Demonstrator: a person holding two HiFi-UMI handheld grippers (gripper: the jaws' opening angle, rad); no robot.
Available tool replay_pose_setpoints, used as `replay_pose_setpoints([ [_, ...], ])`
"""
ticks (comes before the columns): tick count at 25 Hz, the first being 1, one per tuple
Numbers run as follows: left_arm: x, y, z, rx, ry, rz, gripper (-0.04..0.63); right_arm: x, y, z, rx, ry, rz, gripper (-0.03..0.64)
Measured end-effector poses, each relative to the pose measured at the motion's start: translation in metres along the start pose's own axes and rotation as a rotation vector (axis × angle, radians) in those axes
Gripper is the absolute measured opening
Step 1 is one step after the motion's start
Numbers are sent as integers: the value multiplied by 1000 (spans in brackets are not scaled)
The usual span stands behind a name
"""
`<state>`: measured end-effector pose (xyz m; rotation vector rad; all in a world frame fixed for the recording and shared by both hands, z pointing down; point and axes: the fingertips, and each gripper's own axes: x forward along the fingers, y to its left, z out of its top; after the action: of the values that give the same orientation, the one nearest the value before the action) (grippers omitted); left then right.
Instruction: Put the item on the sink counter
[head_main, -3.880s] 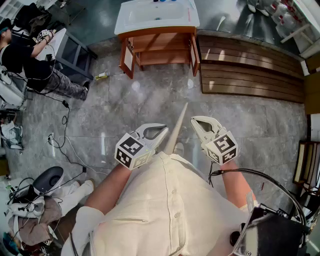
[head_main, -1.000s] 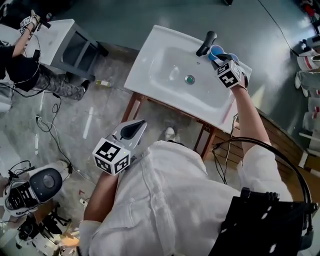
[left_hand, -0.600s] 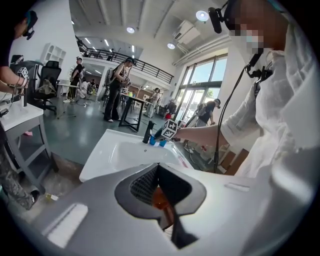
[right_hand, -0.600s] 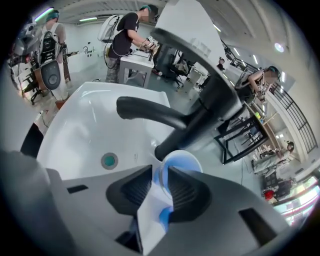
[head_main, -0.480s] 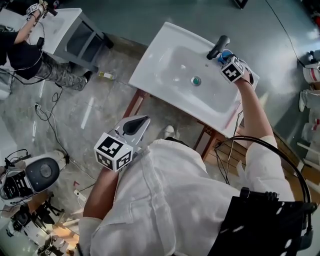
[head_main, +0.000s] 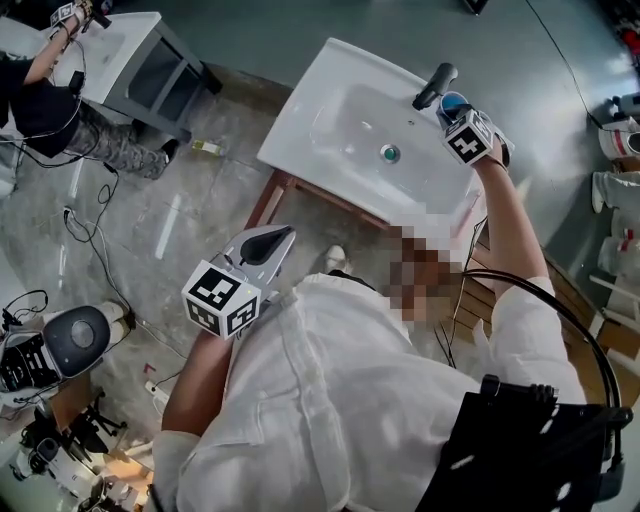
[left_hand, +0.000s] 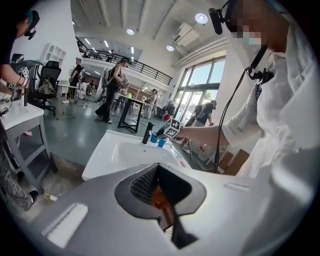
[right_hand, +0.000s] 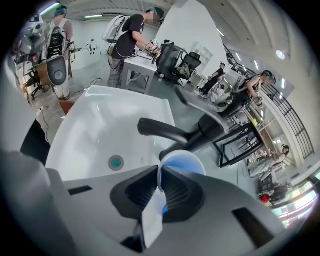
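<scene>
Blue cup (right_hand: 184, 161) sits just beside the black faucet (right_hand: 172, 134), at the back edge of the white sink (head_main: 300, 110); can't tell if its base rests on the bench top. Right gripper (right_hand: 160, 181) comes down over it: jaws just closed in, now clamped on the cup's thin wall at the rim, one jaw inside, one outside. Drain (right_hand: 116, 162) is in the basin, on the side of the faucet away from the cup. Left gripper (head_main: 274, 242) is well clear of the faucet, off the sink's front edge by the person's white shirt (head_main: 340, 400), jaws pressed together with nothing in them.
</scene>
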<state>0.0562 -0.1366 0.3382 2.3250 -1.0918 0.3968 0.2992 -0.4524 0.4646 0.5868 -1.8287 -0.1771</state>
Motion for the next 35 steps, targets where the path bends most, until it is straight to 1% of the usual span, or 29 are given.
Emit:
replay_pose_setpoints([
  [5,-14,-10,-9,18,-6,-37,6,-33,23,8,8,-18,-13,20],
  [8,-31,-16,-18,23,-9,-62,5,-57,47,13,9,-23,-17,20],
  [13,-58,-23,-44,28,-6,-97,6,-87,101,22,61,-56,1,18],
  [16,-76,-29,-61,29,-4,-112,6,-104,138,30,56,-66,14,18],
  [21,-112,-26,-78,24,0,-141,6,-126,198,69,30,-84,49,18],
  [25,-133,-23,-101,31,15,-148,6,-130,254,98,18,-115,101,18],
  [29,-150,-23,-126,21,25,-155,6,-125,316,121,-10,-144,158,18],
  [32,-161,-22,-146,-1,44,-150,6,-109,362,131,-29,-154,219,18],
  [35,-165,-15,-168,-21,63,-139,6,-81,402,134,2,-161,269,18],
])
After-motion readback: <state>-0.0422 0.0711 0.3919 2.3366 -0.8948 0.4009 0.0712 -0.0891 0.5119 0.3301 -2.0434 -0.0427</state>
